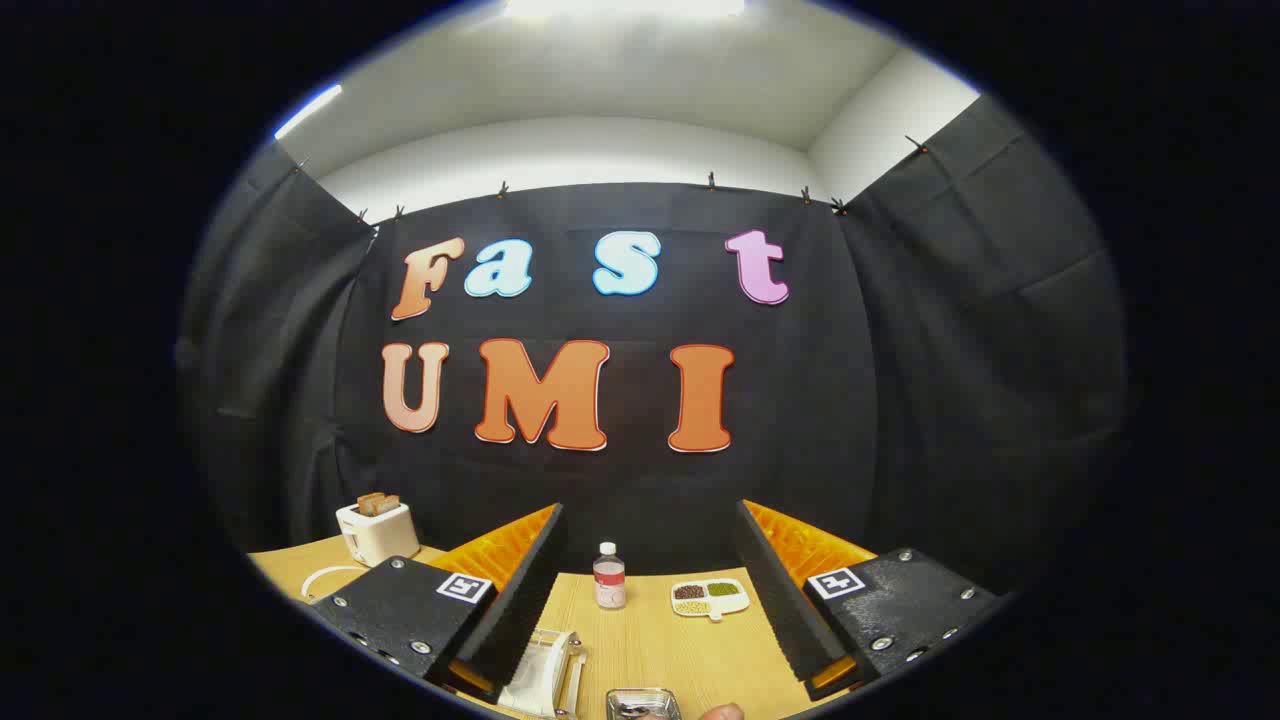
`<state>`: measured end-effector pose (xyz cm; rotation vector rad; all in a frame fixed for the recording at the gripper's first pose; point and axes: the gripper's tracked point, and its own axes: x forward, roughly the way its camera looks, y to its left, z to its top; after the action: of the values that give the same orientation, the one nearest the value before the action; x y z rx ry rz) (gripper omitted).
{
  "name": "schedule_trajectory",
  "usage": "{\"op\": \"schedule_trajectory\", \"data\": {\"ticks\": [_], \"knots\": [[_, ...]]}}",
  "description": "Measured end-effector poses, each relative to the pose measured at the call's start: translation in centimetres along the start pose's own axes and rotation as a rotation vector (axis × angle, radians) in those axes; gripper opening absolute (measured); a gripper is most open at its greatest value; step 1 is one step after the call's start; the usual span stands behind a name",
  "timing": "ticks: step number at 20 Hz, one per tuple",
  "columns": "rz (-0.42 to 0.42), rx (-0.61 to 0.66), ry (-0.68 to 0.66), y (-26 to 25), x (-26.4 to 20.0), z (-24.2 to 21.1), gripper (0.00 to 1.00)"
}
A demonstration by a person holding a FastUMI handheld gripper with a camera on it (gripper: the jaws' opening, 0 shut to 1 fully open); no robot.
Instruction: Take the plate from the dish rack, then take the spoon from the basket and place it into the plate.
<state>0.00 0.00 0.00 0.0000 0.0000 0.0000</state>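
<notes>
Gripper view is showing the gripper (640,600) hovering wide open and empty, the dish rack (545,675) with its plate sitting low between the fingers; dipping down squarely over the plate's rim seems wise.

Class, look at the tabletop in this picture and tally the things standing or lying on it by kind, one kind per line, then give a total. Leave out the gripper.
Toaster: 1
Bottle: 1
Divided snack dish: 1
Dish rack: 1
Metal basket: 1
Total: 5
The gripper is open, with the bottle showing between its fingers, beyond them.
</notes>
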Motion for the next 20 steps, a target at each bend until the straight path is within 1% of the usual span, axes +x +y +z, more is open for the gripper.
{"op": "schedule_trajectory", "data": {"ticks": [3, 9, 14, 20], "knots": [[0.018, -0.022, 0.013, 0.1, 0.0, -0.6, 0.99], [0.020, -0.035, 0.020, 0.0, 0.5, -0.7, 0.99], [0.069, 0.014, 0.049, 2.5, 1.2, -1.2, 0.99], [0.127, 0.021, 0.112, 5.7, 2.3, -2.0, 0.99]]}}
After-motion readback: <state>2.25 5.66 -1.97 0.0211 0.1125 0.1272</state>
